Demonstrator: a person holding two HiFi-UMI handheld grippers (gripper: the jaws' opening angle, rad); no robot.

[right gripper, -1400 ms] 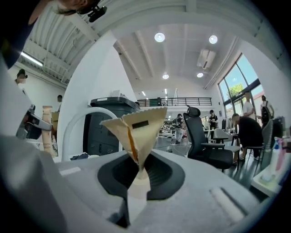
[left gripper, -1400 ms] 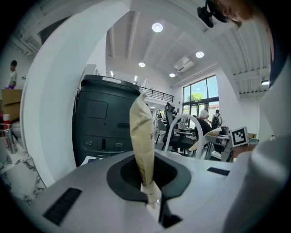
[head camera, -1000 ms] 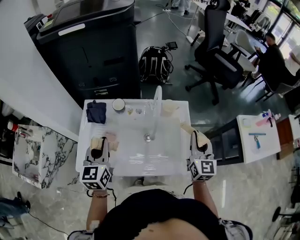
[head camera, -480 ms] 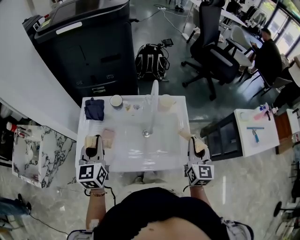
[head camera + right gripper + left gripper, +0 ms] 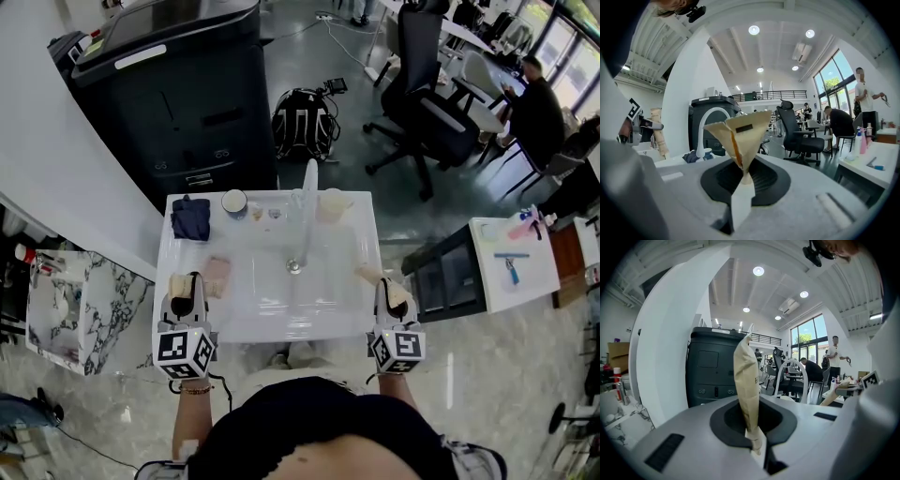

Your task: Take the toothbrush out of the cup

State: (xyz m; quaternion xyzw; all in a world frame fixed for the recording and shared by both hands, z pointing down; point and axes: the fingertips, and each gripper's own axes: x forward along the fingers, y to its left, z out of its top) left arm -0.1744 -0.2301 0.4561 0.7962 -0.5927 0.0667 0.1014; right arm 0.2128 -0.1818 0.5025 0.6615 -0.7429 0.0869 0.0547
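Observation:
In the head view a white sink has a curved white faucet at its back. On the back rim stand a round lidded cup and a pale cup; I cannot make out a toothbrush. My left gripper sits at the sink's front left rim and my right gripper at the front right rim, both far from the cups. The left gripper's tan pads are pressed together, empty. The right gripper's pads also meet with nothing between them.
A dark blue cloth lies at the back left corner and a pinkish pad on the left rim. A black cabinet stands behind the sink, with a backpack and an office chair beyond. A white side table stands at the right.
The right gripper has drawn back a little toward the sink's front right corner. The left gripper has stayed where it was. Both remain shut.

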